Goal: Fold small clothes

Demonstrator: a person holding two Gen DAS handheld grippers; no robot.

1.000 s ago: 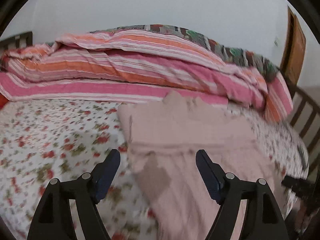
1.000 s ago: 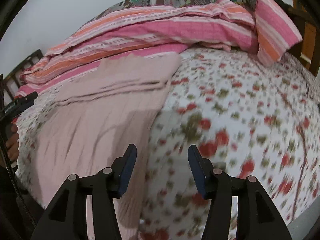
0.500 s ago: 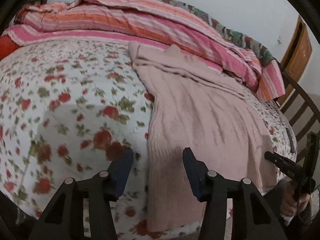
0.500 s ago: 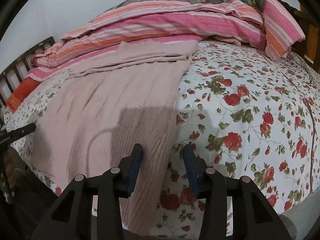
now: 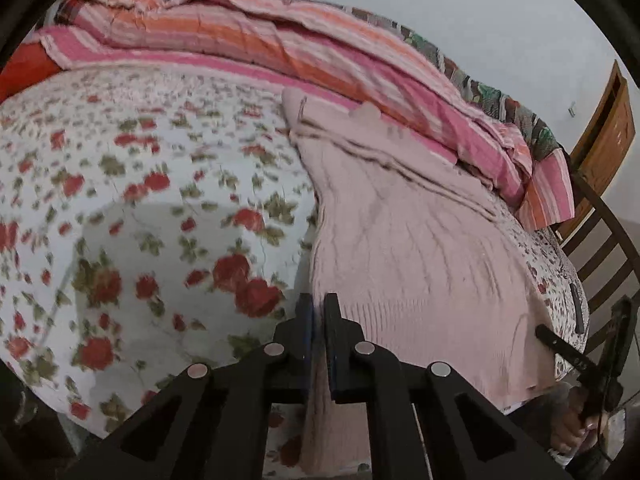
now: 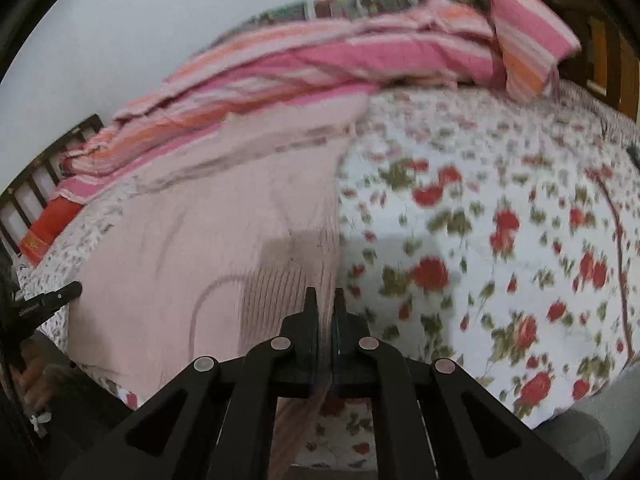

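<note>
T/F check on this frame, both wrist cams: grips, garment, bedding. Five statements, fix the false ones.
1. The left gripper is shut on the pink knit garment's edge. True.
2. The right gripper is open. False: shut on the garment's opposite edge.
3. The garment lies on a plain blue sheet. False: floral sheet.
4. A striped blanket is bunched at the far side. True.
5. The garment is folded into a small square. False: spread out flat.

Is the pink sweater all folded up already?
No, the pink sweater lies spread flat on the flowery sheet, with only its near edge pinched by the left gripper.
</note>
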